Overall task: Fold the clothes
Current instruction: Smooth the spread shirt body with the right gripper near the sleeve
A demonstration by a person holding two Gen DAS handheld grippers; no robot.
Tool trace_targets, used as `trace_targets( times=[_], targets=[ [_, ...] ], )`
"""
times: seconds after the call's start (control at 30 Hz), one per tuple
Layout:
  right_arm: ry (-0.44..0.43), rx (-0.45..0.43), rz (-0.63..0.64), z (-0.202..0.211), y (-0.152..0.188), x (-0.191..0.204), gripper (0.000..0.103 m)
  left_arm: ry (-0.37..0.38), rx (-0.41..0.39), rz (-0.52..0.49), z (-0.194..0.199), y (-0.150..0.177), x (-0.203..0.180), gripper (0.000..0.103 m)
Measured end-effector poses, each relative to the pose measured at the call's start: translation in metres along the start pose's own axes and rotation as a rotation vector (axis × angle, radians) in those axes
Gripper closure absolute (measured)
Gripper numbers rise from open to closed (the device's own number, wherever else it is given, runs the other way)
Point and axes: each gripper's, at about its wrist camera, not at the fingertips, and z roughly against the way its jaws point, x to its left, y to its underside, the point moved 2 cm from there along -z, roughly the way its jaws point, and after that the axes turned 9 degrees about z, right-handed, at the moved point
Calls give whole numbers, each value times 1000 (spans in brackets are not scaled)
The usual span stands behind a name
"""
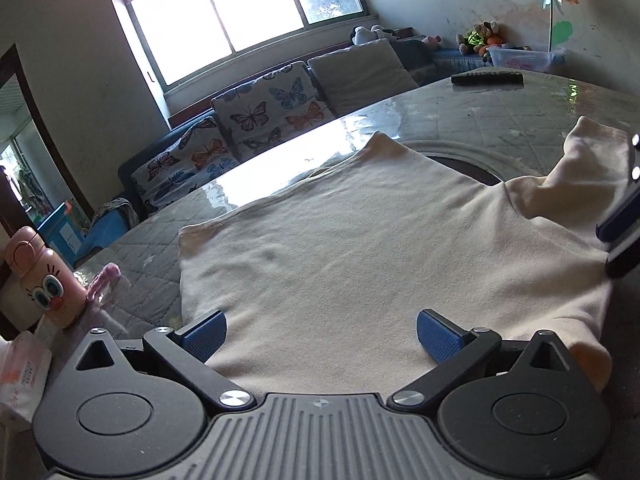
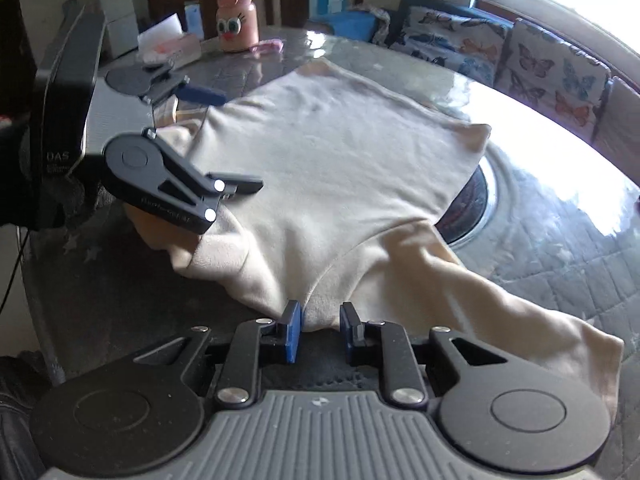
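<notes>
Left wrist view: the cream sweater lies flat on the glass-topped table, its body running away from the camera, one sleeve raised at right. The left gripper hovers over the near edge, jaws spread wide, holding nothing.

Right wrist view: the right gripper, jaws narrowly parted, straddles a fabric edge; whether it pinches is unclear. A sleeve trails right. Only here: a pink cartoon bottle upright beyond.

We are seeing daylight blowing out the window and glaring off the table — fisheye edges are bending, corners darkening, focus softening slightly.
</notes>
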Motion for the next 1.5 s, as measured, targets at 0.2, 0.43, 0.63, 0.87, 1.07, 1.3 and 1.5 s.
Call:
trace_targets(
  times=[0.2,0.43,0.63,0.87,1.07,1.3,1.5],
  targets=[
    [44,-78,-50,-1,-12,-12,79,-7,1,8,3,3,-2,0],
    [84,-15,-114,-10,10,-29,79,-3,-23,3,12,-7,-3,0],
    [186,-37,-226,18,38,-56,70,50,-42,3,13,-22,-27,0],
    [411,-41,-423,40,85,-111,63,107,-23,0,11,-21,-53,0],
    [489,-38,-545,42,111,-138,63,115,2,-2,6,-17,-60,0],
    [484,-67,-601,39,120,-148,85,123,14,6,6,-13,-63,0],
    [534,-96,-519,51,106,-140,95,130,16,2,6,-13,-63,0]
  ],
)
